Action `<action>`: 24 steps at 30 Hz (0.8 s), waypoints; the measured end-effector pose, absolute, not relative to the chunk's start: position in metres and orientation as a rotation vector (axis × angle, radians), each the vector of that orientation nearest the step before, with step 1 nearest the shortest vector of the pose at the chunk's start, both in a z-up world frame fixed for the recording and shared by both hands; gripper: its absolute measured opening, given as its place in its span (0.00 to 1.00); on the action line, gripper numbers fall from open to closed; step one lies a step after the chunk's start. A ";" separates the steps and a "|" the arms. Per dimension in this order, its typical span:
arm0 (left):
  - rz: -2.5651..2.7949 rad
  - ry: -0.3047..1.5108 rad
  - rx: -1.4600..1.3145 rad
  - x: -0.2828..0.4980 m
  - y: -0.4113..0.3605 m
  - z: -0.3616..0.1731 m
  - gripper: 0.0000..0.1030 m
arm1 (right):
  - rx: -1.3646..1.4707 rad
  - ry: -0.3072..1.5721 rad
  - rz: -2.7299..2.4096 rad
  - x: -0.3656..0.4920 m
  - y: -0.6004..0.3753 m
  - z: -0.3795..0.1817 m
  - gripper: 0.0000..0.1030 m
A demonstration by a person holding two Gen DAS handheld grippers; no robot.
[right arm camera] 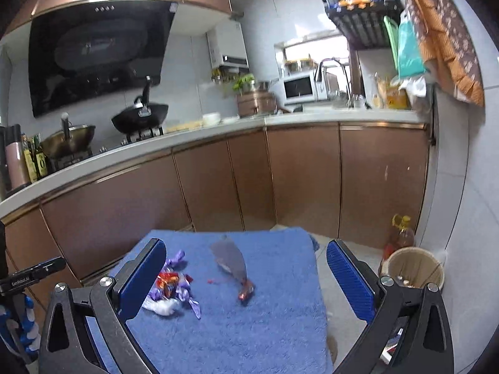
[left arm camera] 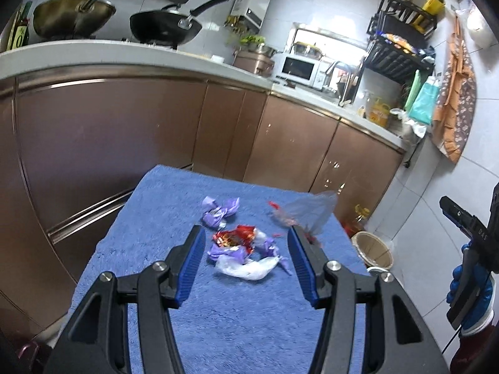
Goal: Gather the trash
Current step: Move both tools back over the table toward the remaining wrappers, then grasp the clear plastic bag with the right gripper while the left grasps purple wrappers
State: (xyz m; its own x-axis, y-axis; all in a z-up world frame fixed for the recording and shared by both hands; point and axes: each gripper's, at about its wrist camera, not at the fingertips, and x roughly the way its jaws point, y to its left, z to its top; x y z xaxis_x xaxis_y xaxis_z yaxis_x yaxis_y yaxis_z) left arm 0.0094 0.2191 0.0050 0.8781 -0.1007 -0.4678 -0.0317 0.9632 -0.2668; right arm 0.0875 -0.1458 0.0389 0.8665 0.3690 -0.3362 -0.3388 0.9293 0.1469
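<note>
Left wrist view: left gripper point(left arm camera: 246, 258) hangs over a blue towel point(left arm camera: 224, 321), its blue-padded fingers point(left arm camera: 191, 265) spread wide with nothing pressed between them. Seen through the gap, on the towel, a small heap of trash: red foil wrapper point(left arm camera: 234, 237) on top, purple wrappers point(left arm camera: 229, 252) around it, a crumpled white plastic scrap point(left arm camera: 246, 268) nearest the camera. One more purple wrapper point(left arm camera: 218, 211) lies apart, farther back. A clear plastic bag point(left arm camera: 307, 213) with red bits at its neck lies just beyond the right-hand finger; blurred, contact with the finger not readable. Waste bin point(left arm camera: 372, 251) stands on the floor past the towel's right edge, a bottle of oil point(left arm camera: 358, 216) beside it. At the frame's right edge, a blue-gloved hand point(left arm camera: 471, 283) grips the other tool's handle. Right wrist view: right gripper point(right arm camera: 246, 275) also over the towel point(right arm camera: 237, 336), fingers point(right arm camera: 349, 280) spread wide, empty. The wrapper heap point(right arm camera: 170, 285) sits just beside the left-hand finger, partly hidden by it; the clear bag point(right arm camera: 230, 263) lies alone mid-towel, its red end point(right arm camera: 246, 290) toward the camera. Bin point(right arm camera: 414, 268) stands on the floor at right, something small inside, not identifiable. Brown cabinets point(right arm camera: 218, 180) and a pale worktop point(right arm camera: 187, 140) with two woks behind.
</note>
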 end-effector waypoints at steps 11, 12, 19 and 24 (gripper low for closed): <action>-0.076 0.644 -0.272 0.081 0.206 -0.055 0.51 | 0.077 0.539 0.386 0.159 -0.138 -0.019 1.00; -0.082 0.660 -0.267 0.088 0.205 -0.061 0.51 | 0.081 0.557 0.394 0.166 -0.137 -0.026 1.00; -0.148 0.736 -0.196 0.133 0.191 -0.089 0.51 | 0.090 0.681 0.446 0.213 -0.120 -0.074 1.00; -0.128 0.782 -0.187 0.162 0.191 -0.107 0.51 | 0.086 0.729 0.482 0.241 -0.105 -0.097 1.00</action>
State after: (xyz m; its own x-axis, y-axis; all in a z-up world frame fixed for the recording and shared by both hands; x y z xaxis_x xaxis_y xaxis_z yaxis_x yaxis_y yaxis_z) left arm 0.1618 0.1911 -0.1068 0.7033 -0.1840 -0.6867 0.0454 0.9756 -0.2149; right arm 0.2407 -0.1051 -0.0971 0.6422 0.4516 -0.6194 -0.3926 0.8878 0.2402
